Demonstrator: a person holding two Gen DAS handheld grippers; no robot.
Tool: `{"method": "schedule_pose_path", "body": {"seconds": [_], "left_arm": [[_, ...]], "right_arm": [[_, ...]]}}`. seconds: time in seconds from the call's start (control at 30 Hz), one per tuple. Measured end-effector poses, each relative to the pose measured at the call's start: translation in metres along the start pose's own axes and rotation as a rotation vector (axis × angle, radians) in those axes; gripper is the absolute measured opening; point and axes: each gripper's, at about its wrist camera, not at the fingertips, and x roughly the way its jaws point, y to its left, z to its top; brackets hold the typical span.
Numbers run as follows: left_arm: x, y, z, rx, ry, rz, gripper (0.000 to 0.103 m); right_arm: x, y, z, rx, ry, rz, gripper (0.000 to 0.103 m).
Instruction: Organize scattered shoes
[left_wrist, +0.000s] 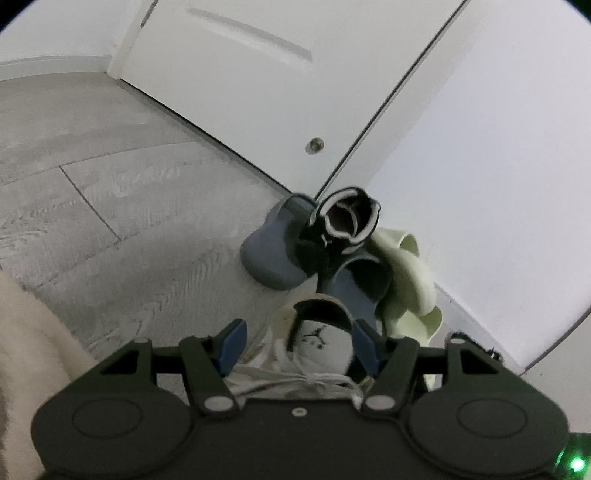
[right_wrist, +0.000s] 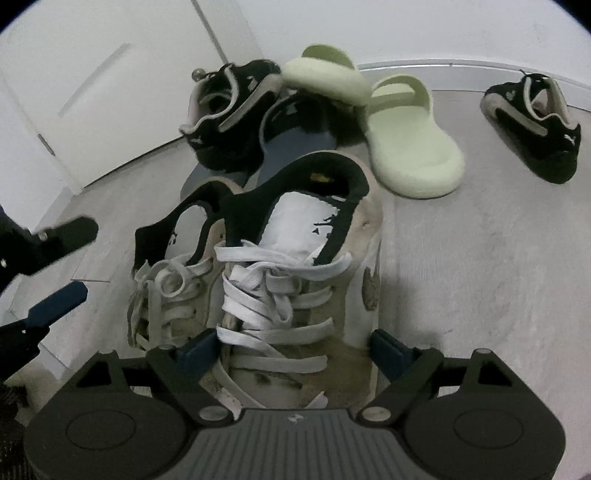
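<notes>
Two white high-top sneakers stand side by side on the grey floor. My right gripper (right_wrist: 291, 350) is open and straddles the laced front of the right sneaker (right_wrist: 295, 266), its blue pads close to the shoe's sides. The left sneaker (right_wrist: 173, 280) stands just beside it. My left gripper (left_wrist: 298, 345) is open, with that sneaker's tongue (left_wrist: 317, 343) showing between its fingers. In the right wrist view the left gripper (right_wrist: 64, 267) hangs to the left of the pair, holding nothing.
Behind the pair lies a heap: a black sneaker (right_wrist: 229, 110), blue-grey slides (left_wrist: 273, 254) and pale green slides (right_wrist: 413, 155), one tilted. Another black sneaker (right_wrist: 535, 129) sits apart at the right by the baseboard. A white door (left_wrist: 240, 92) and wall close off the back.
</notes>
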Motion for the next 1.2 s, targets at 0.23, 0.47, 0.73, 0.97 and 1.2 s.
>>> {"method": "schedule_pose_path", "body": {"seconds": [0.23,0.47,0.73,0.97,1.2], "left_arm": [[-0.014,0.010,0.015,-0.038,-0.059,-0.030,0.065],[-0.016,0.025,0.021,-0.091,-0.072,-0.011,0.066],[-0.010,0.009,0.014,0.006,-0.038,-0.014,0.067],[-0.006,-0.025,-0.002,0.175,0.014,-0.062,0.067],[0.010,-0.050,-0.011,0.254,0.055,-0.051,0.067]], "right_arm": [[0.016,0.038,0.001,0.018,0.064,0.064,0.088],[0.044,0.092,-0.003,-0.163,0.081,0.183,0.084],[0.003,0.043,0.001,-0.196,0.017,0.253,0.093],[-0.063,-0.071,0.022,-0.095,-0.284,0.077,0.101],[-0.054,-0.139,0.027,0.178,-0.342,0.036,0.098]]}}
